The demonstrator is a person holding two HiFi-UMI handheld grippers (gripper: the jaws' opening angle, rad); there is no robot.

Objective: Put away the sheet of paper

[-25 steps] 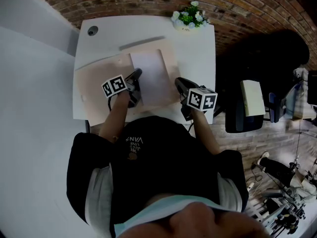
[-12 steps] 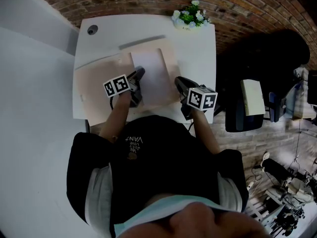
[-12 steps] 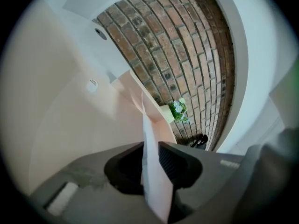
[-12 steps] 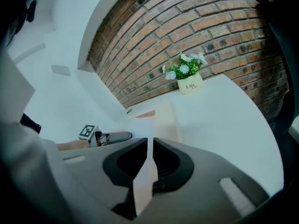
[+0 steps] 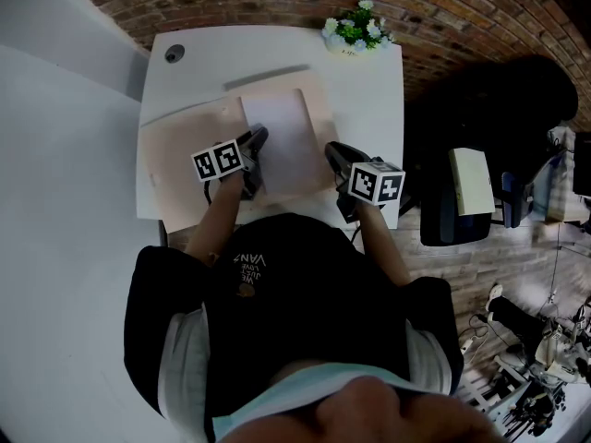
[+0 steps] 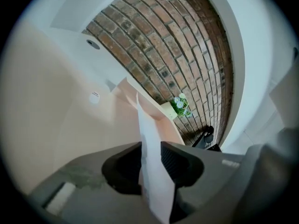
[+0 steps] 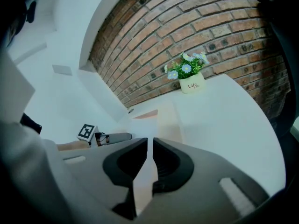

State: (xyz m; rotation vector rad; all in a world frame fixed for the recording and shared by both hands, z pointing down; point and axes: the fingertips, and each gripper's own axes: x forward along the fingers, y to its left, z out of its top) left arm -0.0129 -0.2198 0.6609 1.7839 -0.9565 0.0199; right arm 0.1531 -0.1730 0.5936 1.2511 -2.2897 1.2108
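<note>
A white sheet of paper [image 5: 277, 141] lies on an open beige folder [image 5: 175, 155] on the white table [image 5: 369, 81]. My left gripper [image 5: 255, 142] is at the sheet's left edge. In the left gripper view the sheet [image 6: 152, 171] stands on edge between the jaws of that gripper [image 6: 150, 153], which have just been opening and stand slightly apart, no longer pinching it. My right gripper [image 5: 332, 151] is at the sheet's right edge. In the right gripper view this gripper [image 7: 150, 146] has its jaws nearly together, shut on the thin white sheet [image 7: 144, 185].
A small potted plant [image 5: 351, 30] stands at the table's far edge, and a round cable hole [image 5: 173, 54] is at the far left corner. A dark chair [image 5: 499, 109] and a pale pad [image 5: 471, 181] are to the right of the table. A brick wall lies beyond.
The left gripper's marker cube has rolled a little in place. The sheet, the folder and the right gripper have stayed where they were.
</note>
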